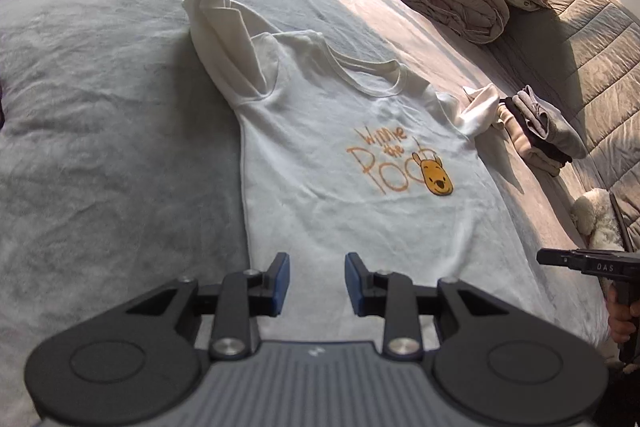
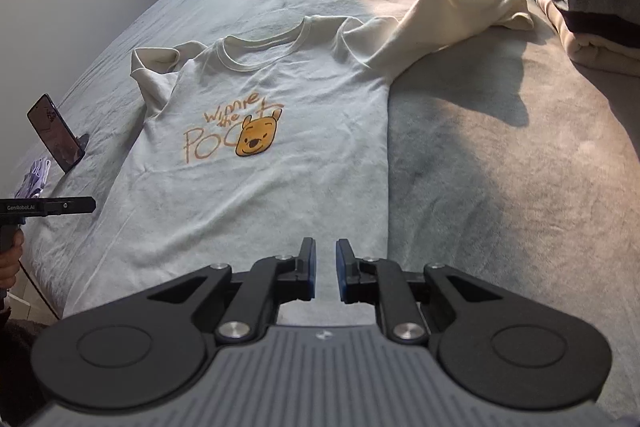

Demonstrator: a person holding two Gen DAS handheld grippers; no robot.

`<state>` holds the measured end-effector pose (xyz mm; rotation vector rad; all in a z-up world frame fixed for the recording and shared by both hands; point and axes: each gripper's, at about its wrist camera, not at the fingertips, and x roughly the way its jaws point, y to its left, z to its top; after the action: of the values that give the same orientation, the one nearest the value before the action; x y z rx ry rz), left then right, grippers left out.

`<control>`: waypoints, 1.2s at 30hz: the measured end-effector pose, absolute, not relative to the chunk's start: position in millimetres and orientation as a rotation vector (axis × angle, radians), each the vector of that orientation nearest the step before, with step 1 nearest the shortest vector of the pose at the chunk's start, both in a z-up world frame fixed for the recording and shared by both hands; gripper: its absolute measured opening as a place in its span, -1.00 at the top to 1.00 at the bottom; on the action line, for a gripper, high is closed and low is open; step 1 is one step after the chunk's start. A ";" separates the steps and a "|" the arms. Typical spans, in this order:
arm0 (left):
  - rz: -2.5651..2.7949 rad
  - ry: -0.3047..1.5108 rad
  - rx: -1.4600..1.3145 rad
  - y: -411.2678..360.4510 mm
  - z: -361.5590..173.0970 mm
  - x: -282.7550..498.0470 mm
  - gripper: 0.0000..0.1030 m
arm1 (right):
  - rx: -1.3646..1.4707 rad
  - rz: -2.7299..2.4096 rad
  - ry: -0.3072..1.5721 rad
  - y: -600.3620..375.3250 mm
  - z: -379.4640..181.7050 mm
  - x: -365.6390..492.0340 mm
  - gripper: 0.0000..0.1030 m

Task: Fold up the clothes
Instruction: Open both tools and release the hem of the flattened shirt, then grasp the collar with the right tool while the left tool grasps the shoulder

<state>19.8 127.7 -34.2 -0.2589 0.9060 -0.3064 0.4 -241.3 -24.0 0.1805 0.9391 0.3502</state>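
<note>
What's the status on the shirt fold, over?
Left gripper open, empty, over the hem. Right gripper open narrow, empty. White T-shirt flat, print up, unfolded, sleeves rumpled. Phone propped beside it, not blocking.

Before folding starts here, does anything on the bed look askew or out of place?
The T-shirt lies face up and mostly flat, but both sleeves are untidy: one sleeve is doubled over on itself, the other sleeve is bunched and reaches toward the folded pile. Nothing looks damaged. Both grippers are open and empty.
</note>
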 end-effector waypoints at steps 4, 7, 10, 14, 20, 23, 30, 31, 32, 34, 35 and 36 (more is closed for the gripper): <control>-0.241 0.819 -0.196 100.6 -61.6 63.2 0.46 | 0.140 0.327 0.844 -209.6 -43.9 45.0 0.68; -0.213 0.755 -0.108 85.3 -66.1 93.6 0.48 | 0.066 0.302 0.799 -190.7 -58.5 79.9 0.68; -0.201 0.754 -0.022 76.6 -63.2 127.7 0.49 | -0.008 0.293 0.771 -176.9 -67.7 110.6 0.69; -0.194 0.755 -0.025 79.9 -63.4 169.9 0.61 | -0.022 0.286 0.780 -171.1 -69.2 155.2 0.72; -0.178 0.734 -0.079 86.4 -66.2 216.3 0.86 | -0.022 0.261 0.762 -169.8 -72.2 210.2 0.88; -0.198 0.724 -0.095 86.9 -66.1 233.0 0.95 | -0.019 0.261 0.743 -169.6 -73.2 233.8 0.88; -0.220 0.674 -0.096 81.6 -71.4 258.7 0.95 | 0.037 0.234 0.749 -166.7 -68.6 257.1 0.88; -0.222 0.663 -0.096 81.4 -71.7 260.2 0.95 | 0.047 0.229 0.754 -166.3 -67.3 257.9 0.88; -0.224 0.657 -0.110 83.0 -71.8 262.5 0.94 | 0.056 0.224 0.759 -165.9 -66.0 258.7 0.88; -0.224 0.665 -0.183 90.8 -70.7 266.4 0.95 | 0.076 0.214 0.768 -165.0 -63.3 260.3 0.88; -0.223 0.674 -0.234 96.1 -69.3 268.0 0.95 | 0.085 0.209 0.773 -164.6 -61.9 261.1 0.88; -0.223 0.684 -0.301 103.5 -66.3 268.0 0.87 | 0.095 0.203 0.777 -164.2 -60.6 261.9 0.88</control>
<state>268.0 103.5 -66.3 -0.3010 0.6841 -0.2233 261.9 -164.2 -60.6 0.0949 0.7773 0.2033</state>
